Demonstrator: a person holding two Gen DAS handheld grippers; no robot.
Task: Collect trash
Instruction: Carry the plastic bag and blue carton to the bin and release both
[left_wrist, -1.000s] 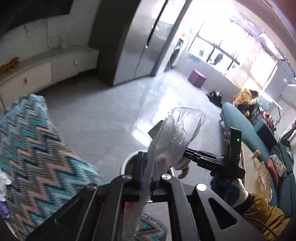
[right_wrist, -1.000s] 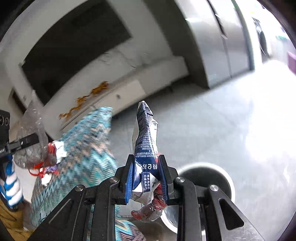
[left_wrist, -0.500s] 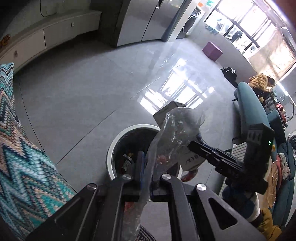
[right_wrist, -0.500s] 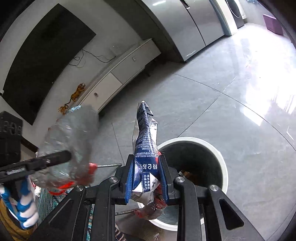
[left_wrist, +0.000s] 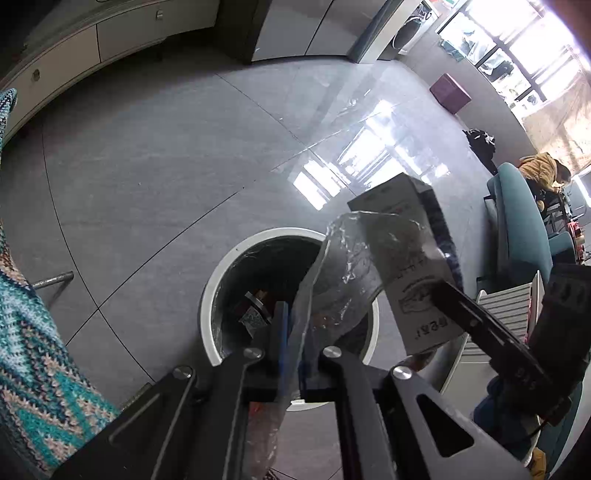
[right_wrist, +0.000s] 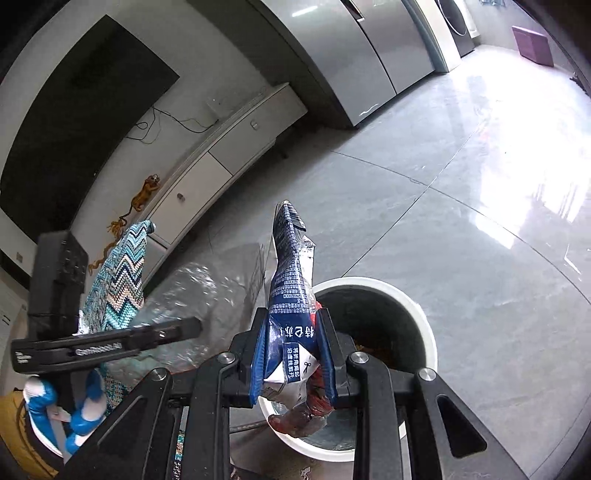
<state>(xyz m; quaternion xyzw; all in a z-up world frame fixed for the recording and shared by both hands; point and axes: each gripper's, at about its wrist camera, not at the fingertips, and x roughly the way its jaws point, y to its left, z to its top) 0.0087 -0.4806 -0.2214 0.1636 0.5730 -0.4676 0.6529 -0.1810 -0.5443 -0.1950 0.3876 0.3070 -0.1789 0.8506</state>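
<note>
My left gripper (left_wrist: 295, 325) is shut on a crumpled clear plastic bag (left_wrist: 343, 280) and holds it over the white-rimmed round bin (left_wrist: 221, 273) on the floor. My right gripper (right_wrist: 291, 347) is shut on a blue and white carton (right_wrist: 291, 280) with a red scrap hanging below it, just above the same bin (right_wrist: 424, 317). The carton (left_wrist: 410, 236) and the right gripper (left_wrist: 480, 328) also show in the left wrist view, next to the plastic bag. The left gripper (right_wrist: 110, 339) and the bag (right_wrist: 207, 288) show at the left of the right wrist view. The bin holds some rubbish.
A zigzag-patterned blue cloth (left_wrist: 33, 369) covers furniture at the left. A low white cabinet (right_wrist: 221, 162) runs along the far wall, with grey tall units (right_wrist: 354, 55) beside it. A teal sofa (left_wrist: 517, 229) stands at the right. The floor is glossy grey tile (left_wrist: 166, 166).
Both grippers have tilted down and moved closer to the bin, which now lies right under them. The two held items have come nearer each other. Both grips are unchanged.
</note>
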